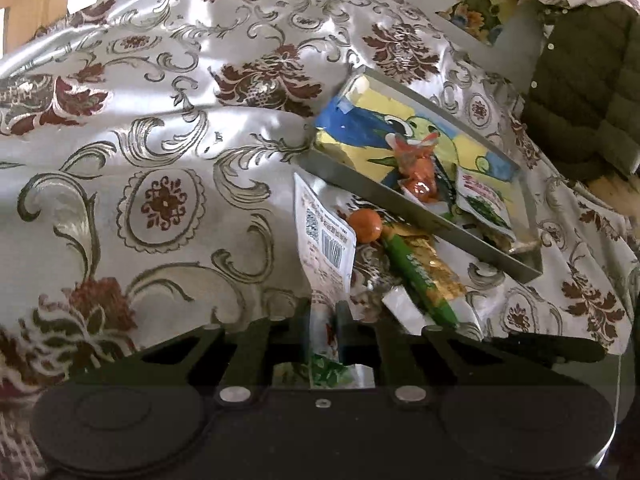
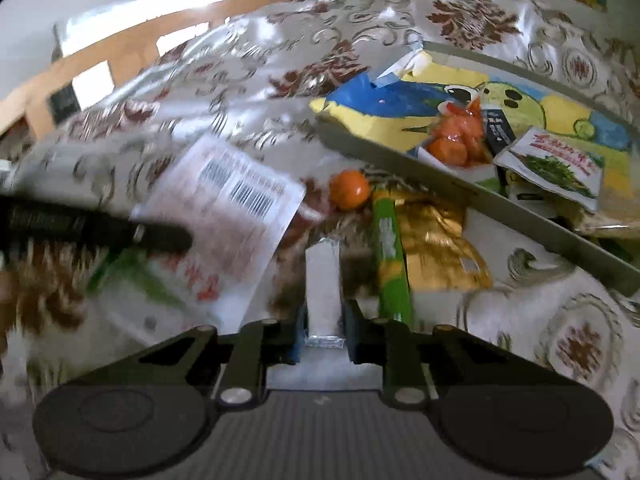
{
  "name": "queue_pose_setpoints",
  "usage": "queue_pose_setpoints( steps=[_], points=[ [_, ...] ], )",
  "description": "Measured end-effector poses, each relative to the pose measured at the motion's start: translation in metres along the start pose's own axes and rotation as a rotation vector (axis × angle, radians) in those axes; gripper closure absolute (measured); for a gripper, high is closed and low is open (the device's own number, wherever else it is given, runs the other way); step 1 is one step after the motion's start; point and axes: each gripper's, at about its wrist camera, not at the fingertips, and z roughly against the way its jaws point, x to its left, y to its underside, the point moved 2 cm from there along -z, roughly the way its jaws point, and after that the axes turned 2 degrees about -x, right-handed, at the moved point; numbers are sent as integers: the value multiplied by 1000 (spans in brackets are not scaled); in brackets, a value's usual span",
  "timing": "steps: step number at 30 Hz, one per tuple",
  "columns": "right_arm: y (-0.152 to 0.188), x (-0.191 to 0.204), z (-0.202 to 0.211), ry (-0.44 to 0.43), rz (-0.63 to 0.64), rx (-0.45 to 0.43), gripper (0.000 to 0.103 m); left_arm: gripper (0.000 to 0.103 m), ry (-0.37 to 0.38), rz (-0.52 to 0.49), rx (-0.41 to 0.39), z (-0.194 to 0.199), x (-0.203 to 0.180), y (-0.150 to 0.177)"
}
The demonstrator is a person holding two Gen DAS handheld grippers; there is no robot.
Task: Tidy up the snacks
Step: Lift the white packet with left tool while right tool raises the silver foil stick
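1 tray (image 1: 400, 196); 1 orange (image 1: 364, 225) (loose); 2 grippers (image 1: 325, 320)

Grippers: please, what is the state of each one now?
Left gripper: closed on a white barcode snack packet.
Right gripper: closed on a small silver packet.

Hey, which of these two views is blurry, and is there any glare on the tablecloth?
Right wrist view: motion-smeared on its left side, the barcode packet streaked, the tray sharper. Left wrist view: mostly crisp, barcode on the packet readable. Both: bright window sheen on the satin tablecloth, edges bent by the fisheye.
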Motion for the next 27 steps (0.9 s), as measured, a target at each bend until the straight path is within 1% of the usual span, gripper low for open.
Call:
queue_pose_setpoints(
  steps=[2, 5, 6, 7, 8, 11, 16, 19, 25, 27],
  points=[
    [5, 3, 4, 13, -7, 9, 78, 92, -14, -24, -2, 3, -9, 5],
    [16, 5, -5, 11, -27, 44, 73, 92, -37, -48, 5, 9, -16, 13],
    [19, 6, -7, 17, -21, 37, 74, 92, -44, -46, 8, 11, -17, 15],
    [21, 7, -6, 27, -12, 19, 78, 92, -47, -39, 11, 13, -17, 17],
    [21, 8, -3, 35, -12, 12, 79, 92, -49, -30, 14, 16, -17, 17],
    [22, 9, 6, 57, -40, -10, 80, 93, -53, -17, 19, 25, -18, 21],
    [29, 5, 23, 55, -74, -18, 81, 94, -37, -1, 4, 40, -25, 30],
    [28, 6, 40, 58, -79, -47, 81, 95, -32, 13, -12, 46, -30, 34],
    [33, 7, 72, 61, -96, -92, 81, 95, -75, -17, 29, 40, -35, 41],
    [35, 6, 79, 63, -103, -99, 81, 94, -74, -25, 36, 39, -33, 42]
  ],
)
